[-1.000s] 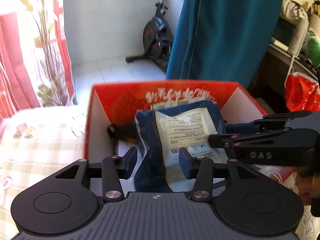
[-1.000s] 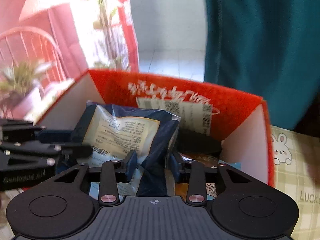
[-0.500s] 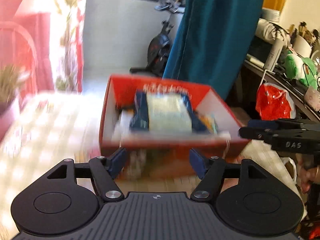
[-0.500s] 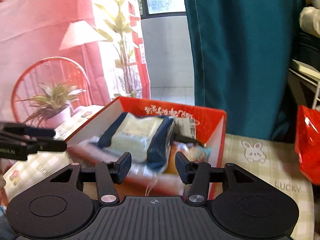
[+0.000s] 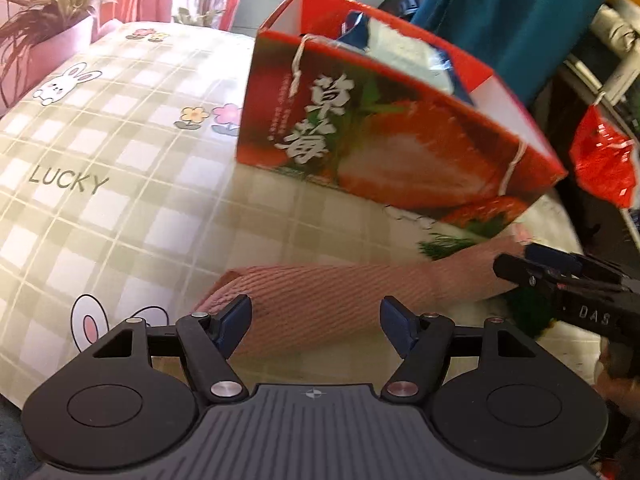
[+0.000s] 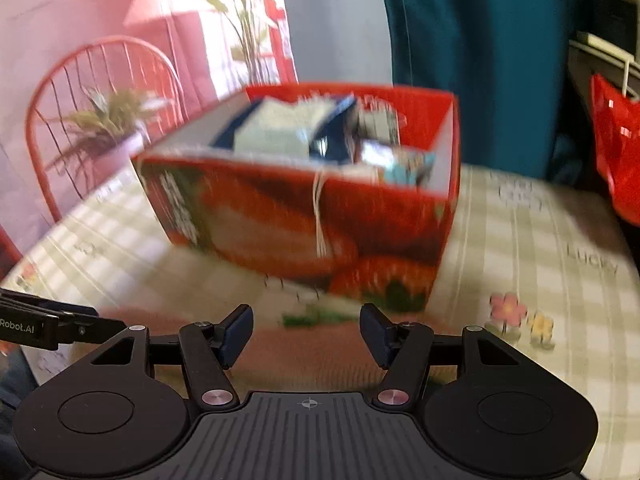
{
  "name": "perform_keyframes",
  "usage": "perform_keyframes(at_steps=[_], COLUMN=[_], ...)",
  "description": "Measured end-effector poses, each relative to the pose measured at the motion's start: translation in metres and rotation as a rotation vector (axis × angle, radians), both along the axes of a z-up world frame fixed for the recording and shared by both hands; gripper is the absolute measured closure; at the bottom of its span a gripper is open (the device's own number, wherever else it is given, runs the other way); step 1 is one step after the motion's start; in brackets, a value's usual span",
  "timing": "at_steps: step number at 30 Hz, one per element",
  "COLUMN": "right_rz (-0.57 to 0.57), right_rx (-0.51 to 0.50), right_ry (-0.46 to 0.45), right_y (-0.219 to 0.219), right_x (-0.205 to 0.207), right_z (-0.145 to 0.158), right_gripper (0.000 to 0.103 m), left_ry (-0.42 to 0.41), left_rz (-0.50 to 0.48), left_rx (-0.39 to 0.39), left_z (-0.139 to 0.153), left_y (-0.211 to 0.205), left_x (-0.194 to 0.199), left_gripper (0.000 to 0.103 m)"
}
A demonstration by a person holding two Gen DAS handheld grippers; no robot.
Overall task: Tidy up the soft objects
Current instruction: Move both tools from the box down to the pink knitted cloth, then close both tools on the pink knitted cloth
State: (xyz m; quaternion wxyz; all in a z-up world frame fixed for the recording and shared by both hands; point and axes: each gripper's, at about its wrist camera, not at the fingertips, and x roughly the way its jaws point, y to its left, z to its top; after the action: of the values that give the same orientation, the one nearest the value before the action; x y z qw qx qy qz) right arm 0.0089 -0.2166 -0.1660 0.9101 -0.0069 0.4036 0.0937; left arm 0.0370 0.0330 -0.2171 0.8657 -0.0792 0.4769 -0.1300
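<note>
A pink ribbed cloth (image 5: 344,300) lies long and flat near the table's (image 5: 120,152) front edge, before the red box (image 5: 384,148) holding a blue-and-white packet (image 5: 404,46). Left gripper (image 5: 316,320) hovers wide over it; right gripper (image 6: 306,330) is opening, empty.

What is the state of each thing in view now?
Red strawberry box: upright on the table, open top, filled.
Blue and white packet: lying inside the box.
Pink ribbed cloth: lying on the tablecloth, not gripped.
Left claw: open, empty.
Right claw: opening, empty.
</note>
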Motion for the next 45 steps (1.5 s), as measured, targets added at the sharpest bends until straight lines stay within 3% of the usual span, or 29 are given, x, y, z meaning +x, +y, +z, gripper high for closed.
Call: perform_keyframes(at_steps=[7, 25, 28, 33, 38, 40, 42, 43, 45], right_rz=[-0.089, -0.040, -0.036, -0.009, 0.000, -0.002, -0.007, -0.007, -0.016], right_rx=[-0.067, -0.171, -0.180, -0.184, -0.169, -0.159, -0.134, -0.134, -0.102], right_ry=[-0.001, 0.015, 0.012, 0.004, 0.009, 0.013, 0.019, 0.019, 0.010], right_y=[0.004, 0.021, 0.023, 0.031, 0.033, 0.032, 0.031, 0.031, 0.028], right_x=[-0.005, 0.007, 0.005, 0.000, -0.001, -0.001, -0.002, -0.002, -0.004], right_z=[-0.035, -0.057, -0.058, -0.057, -0.056, -0.056, -0.054, -0.054, -0.050], right_gripper=[0.039, 0.032, 0.037, 0.060, 0.063, 0.066, 0.066, 0.066, 0.066], left_ry=[-0.018, -0.012, -0.018, -0.028, -0.044, -0.062, -0.099, -0.115, -0.122], left_rz=[0.025, 0.015, 0.009, -0.003, -0.016, -0.021, -0.046, -0.066, -0.085], left_rx=[0.091, 0.111, 0.121, 0.135, 0.149, 0.157, 0.177, 0.166, 0.132], left_z=[-0.015, -0.033, -0.034, -0.034, -0.035, -0.036, -0.036, -0.035, -0.034], left_y=[-0.001, -0.015, -0.018, -0.019, -0.021, -0.023, -0.025, -0.025, -0.026], left_x=[0.008, 0.017, 0.015, 0.012, 0.010, 0.008, 0.006, 0.006, 0.008], left_gripper=[0.030, 0.013, 0.012, 0.010, 0.011, 0.014, 0.037, 0.044, 0.067])
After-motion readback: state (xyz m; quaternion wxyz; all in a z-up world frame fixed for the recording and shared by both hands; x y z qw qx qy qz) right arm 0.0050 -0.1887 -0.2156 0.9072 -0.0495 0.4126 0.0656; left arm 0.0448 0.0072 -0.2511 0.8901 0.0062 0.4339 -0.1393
